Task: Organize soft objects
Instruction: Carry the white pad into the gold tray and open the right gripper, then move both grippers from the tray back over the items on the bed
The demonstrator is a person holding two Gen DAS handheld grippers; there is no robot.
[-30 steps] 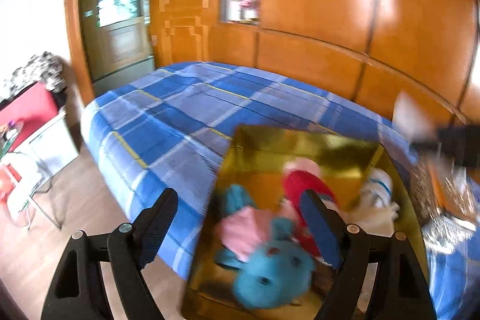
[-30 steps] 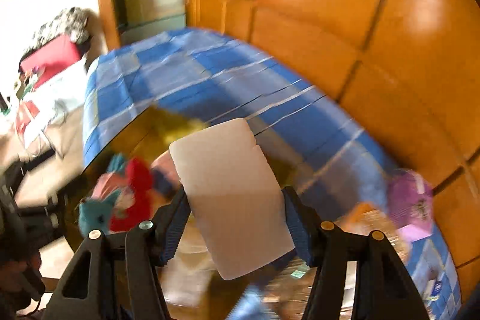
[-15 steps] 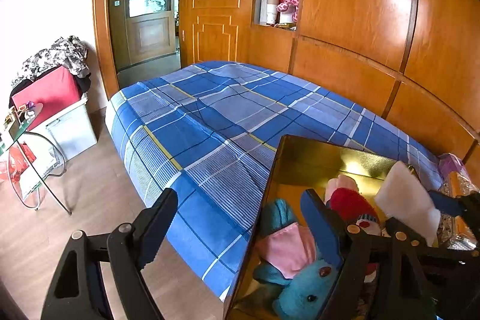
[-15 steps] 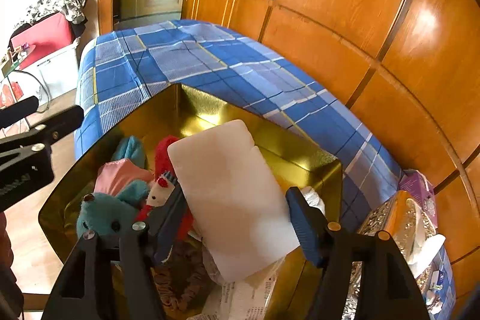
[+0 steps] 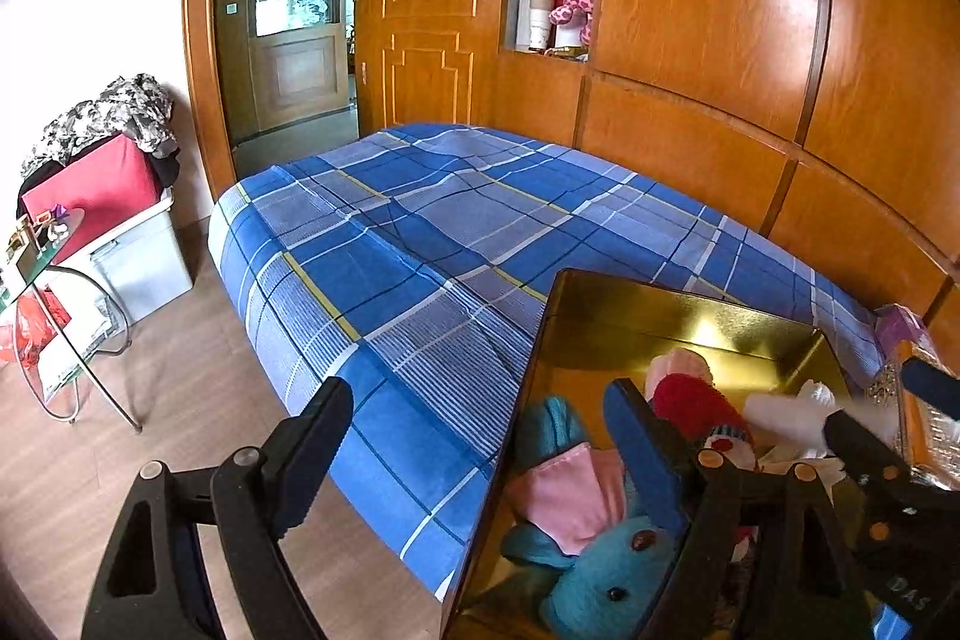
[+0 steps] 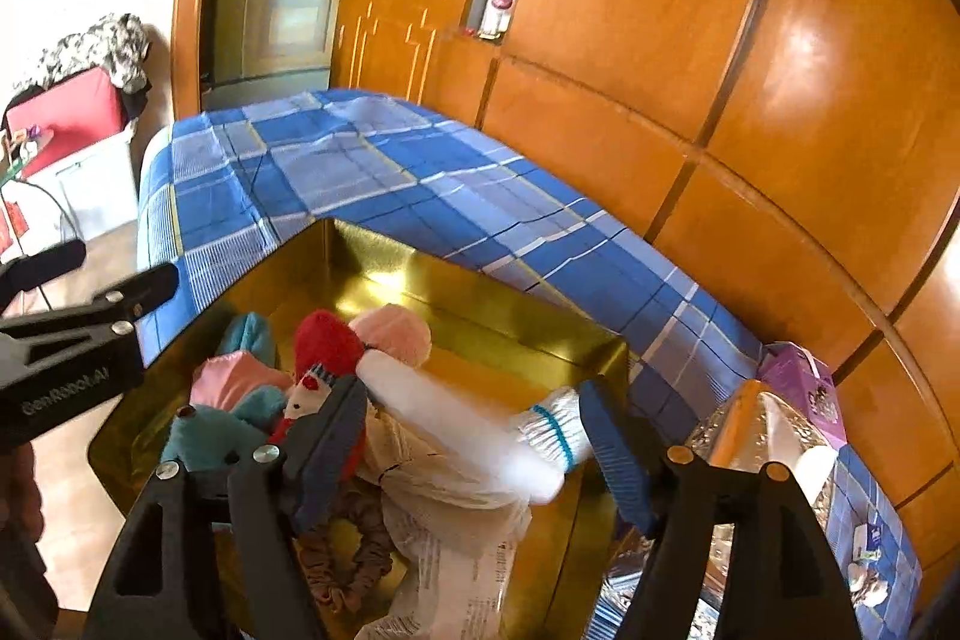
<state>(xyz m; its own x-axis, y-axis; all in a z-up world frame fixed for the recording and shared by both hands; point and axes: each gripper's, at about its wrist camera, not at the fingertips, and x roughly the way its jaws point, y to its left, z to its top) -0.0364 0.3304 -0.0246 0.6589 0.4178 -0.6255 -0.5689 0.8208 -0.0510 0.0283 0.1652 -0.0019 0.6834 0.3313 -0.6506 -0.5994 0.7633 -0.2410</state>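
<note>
Right wrist view shows my right gripper [image 6: 474,436] over the gold box [image 6: 480,292] on the blue plaid bed [image 6: 312,172]; its jaws are opening, and the white foam block [image 6: 456,430] lies blurred between them, apparently dropping free onto the pile inside; I cannot tell whether a pad still brushes it. My left gripper [image 5: 480,454] hangs wide and empty, one finger over the bed's edge and the other over the box. Inside the box sit a teal plush [image 6: 222,430], a red and white doll [image 6: 324,358], a pink pompom [image 6: 396,331], a white sock with a blue stripe [image 6: 552,430], a brown scrunchie [image 6: 354,556] and a crinkly plastic bag [image 6: 444,538]. I judge the block to be very light and spongy; it should squash under pressure and spring back, so I would take it across its short sides near the middle with gentle closure; a hard squeeze might fold it or make it pop out. The plush should be forgiving anywhere on its body; the bag looks slippery and is best pinched at a fold.
</note>
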